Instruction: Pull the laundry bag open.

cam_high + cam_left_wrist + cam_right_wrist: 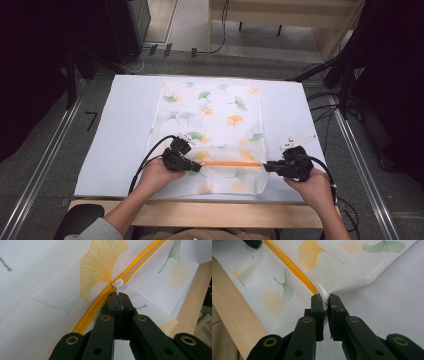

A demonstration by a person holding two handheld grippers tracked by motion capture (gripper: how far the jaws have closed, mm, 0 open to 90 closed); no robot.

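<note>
Fingers of my left gripper (pixel 119 298) are pinching the white zipper pull (pixel 117 285); those of my right gripper (pixel 325 300) are gripping the mesh bag (pixel 210 125) at the zipper's right end. One bag, white with ginkgo leaves and one orange zipper (pixel 232 163), is lying flat mid-desk (pixel 125 130).

Both grippers are black. The left gripper (pixel 197 168) has a boxy body with a small white fitting on its far side, and a black cable loops from it back along the forearm, where a grey sleeve (pixel 95 230) covers the arm near the elbow. The right gripper (pixel 266 166) carries a white strip-like piece on its far side and trails a black cable to the right. In the gripper views, each pair of flat black jaw links bears brass-ringed pivots and dark screw holes.
</note>
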